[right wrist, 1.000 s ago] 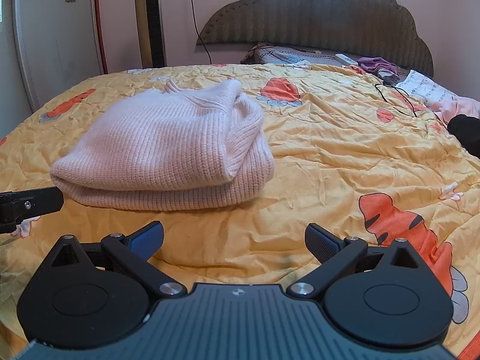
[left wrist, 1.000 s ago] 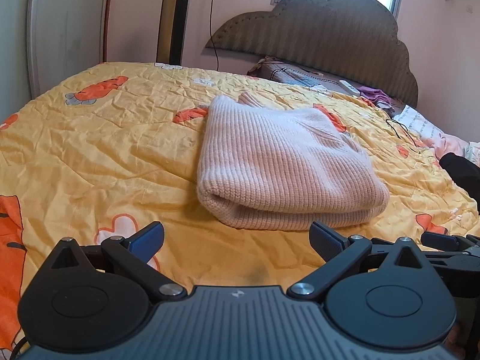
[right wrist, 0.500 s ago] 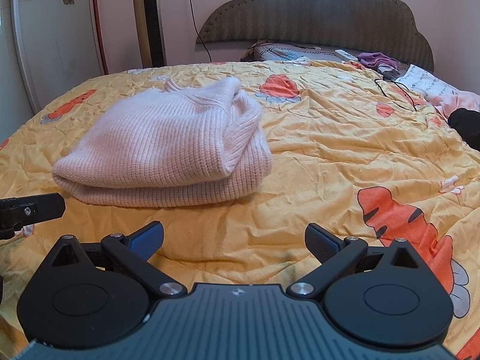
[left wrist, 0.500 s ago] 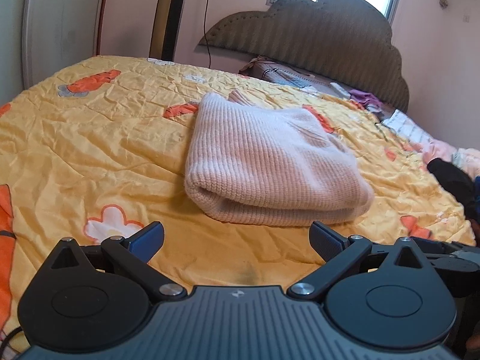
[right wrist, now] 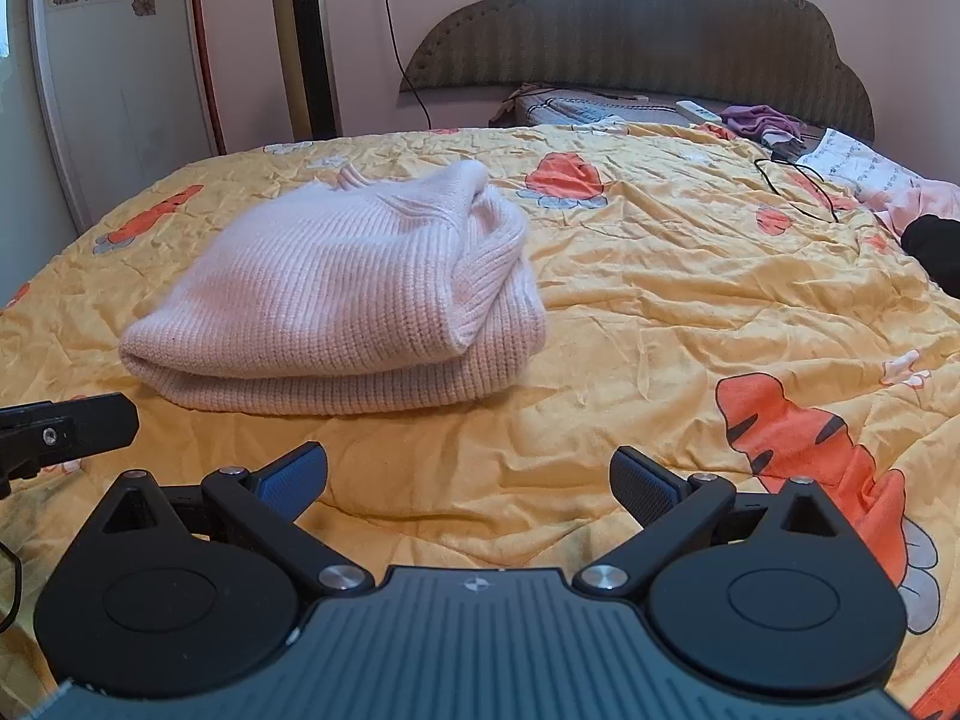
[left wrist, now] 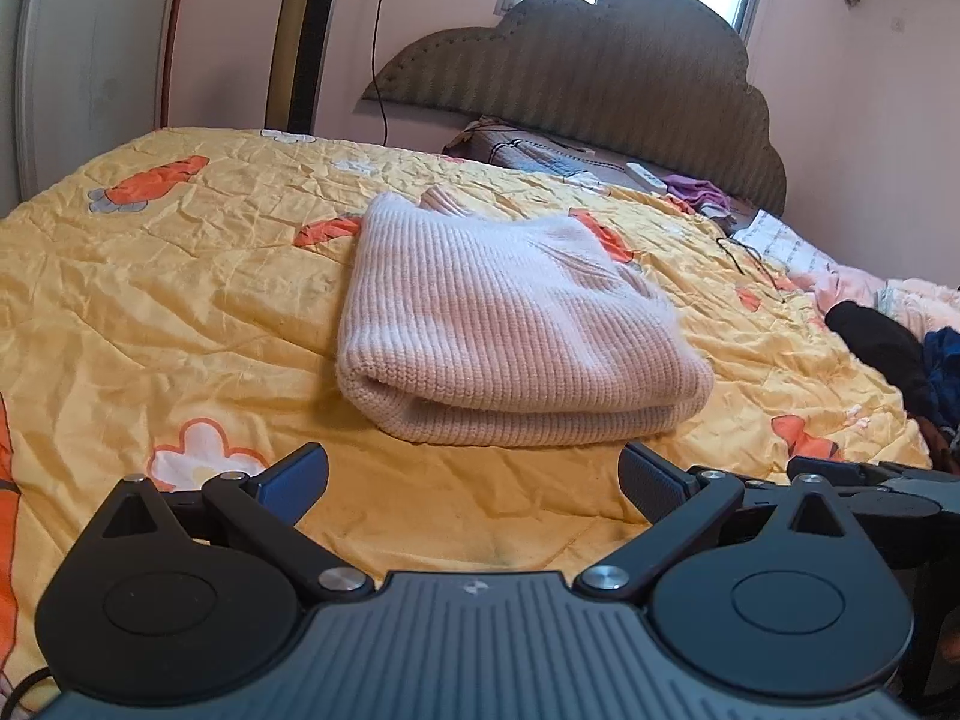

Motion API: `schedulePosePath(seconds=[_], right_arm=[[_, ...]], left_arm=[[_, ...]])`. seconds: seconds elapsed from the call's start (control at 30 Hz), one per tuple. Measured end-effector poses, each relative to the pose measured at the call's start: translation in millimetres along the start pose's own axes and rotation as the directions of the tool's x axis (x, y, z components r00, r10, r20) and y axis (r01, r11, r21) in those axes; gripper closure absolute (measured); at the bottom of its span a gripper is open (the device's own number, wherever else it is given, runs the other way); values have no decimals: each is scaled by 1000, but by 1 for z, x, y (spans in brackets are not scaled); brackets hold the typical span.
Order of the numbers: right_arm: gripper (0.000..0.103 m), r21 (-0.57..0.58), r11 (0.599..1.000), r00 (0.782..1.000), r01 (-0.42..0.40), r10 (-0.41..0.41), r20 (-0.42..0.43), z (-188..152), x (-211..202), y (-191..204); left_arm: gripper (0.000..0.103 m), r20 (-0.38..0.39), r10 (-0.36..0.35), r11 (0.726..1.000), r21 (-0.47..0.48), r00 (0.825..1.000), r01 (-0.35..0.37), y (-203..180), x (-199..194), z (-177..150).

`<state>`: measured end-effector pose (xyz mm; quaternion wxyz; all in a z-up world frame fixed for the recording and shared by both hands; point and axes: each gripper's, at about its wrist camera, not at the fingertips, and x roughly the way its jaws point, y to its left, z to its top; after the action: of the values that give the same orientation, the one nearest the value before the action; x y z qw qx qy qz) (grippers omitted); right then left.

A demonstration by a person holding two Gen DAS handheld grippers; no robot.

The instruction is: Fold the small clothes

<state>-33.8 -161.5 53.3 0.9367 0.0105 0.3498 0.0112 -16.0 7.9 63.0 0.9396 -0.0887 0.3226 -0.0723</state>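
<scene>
A pale pink ribbed knit sweater (left wrist: 510, 324) lies folded into a thick bundle on the yellow quilt (left wrist: 180, 300); the right wrist view shows the sweater (right wrist: 336, 300) to the left of centre. My left gripper (left wrist: 474, 480) hangs open just short of the bundle's near edge, nothing between its fingers. Further right and apart from the sweater, my right gripper (right wrist: 468, 480) is open and empty over bare quilt. One finger of the left gripper (right wrist: 66, 429) shows at the left edge of the right wrist view.
The yellow quilt (right wrist: 690, 300) with orange prints covers the bed. A dark garment (left wrist: 882, 348) and pink cloth lie at the right edge. A black cable (right wrist: 798, 186), a purple cloth (right wrist: 762, 120) and a remote lie by the grey headboard (left wrist: 600, 72). A tower fan (right wrist: 303, 42) stands behind.
Both grippers have drawn back slightly from the folded sweater and tilted up a little. The sweater lies as before, and both grippers stay open.
</scene>
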Motion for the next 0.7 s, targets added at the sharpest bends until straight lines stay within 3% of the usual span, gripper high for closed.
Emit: schedulePosePath(seconds=[0.1, 0.2, 0.3, 0.43, 0.7], right_arm=[[1, 1, 1000, 1000, -1, 1, -2, -1, 0, 0], [1, -6, 1000, 1000, -8, 8, -1, -1, 0, 0], [1, -13, 1000, 1000, -6, 6, 0, -2, 0, 0], [1, -5, 1000, 1000, -8, 8, -3, -3, -1, 0], [1, -6, 1000, 1000, -12, 12, -7, -4, -1, 0]], left_arm=[[0, -50, 2, 999, -37, 999, -4, 3, 6, 0], [0, -85, 52, 997, -51, 995, -56, 5, 12, 1], [0, -51, 76, 997, -21, 996, -77, 3, 8, 1], [0, -33, 50, 999, -6, 998, -51, 1, 6, 2], [0, -84, 36, 999, -13, 996, -37, 2, 14, -1]])
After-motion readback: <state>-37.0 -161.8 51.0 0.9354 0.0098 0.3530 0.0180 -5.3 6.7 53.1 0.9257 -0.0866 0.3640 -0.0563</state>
